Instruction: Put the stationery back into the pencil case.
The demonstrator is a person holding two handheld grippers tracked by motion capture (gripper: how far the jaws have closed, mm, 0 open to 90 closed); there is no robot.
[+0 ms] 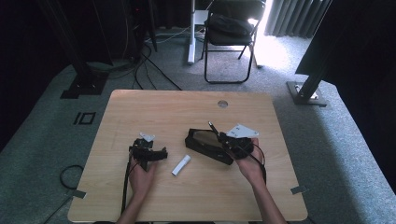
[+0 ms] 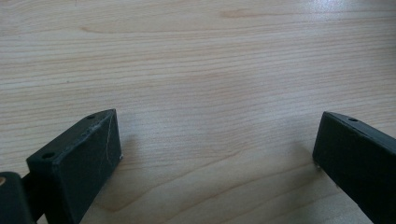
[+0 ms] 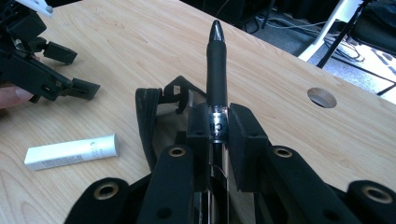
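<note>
One pen (image 3: 216, 70) clamped in right tool (image 3: 218, 122), seemingly over pouch (image 3: 148, 116).

we can read no text for certain. the white tube (image 3: 71, 152) lying on the desk (image 3: 140, 42) carries faint grey print along its side, too small and blurred for us to make out. the pen (image 3: 217, 93) has small white marks on its dark band, which we cannot decipher either.

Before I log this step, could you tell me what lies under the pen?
An open black pouch lies under the pen in the right claw; its inside is hidden.
</note>
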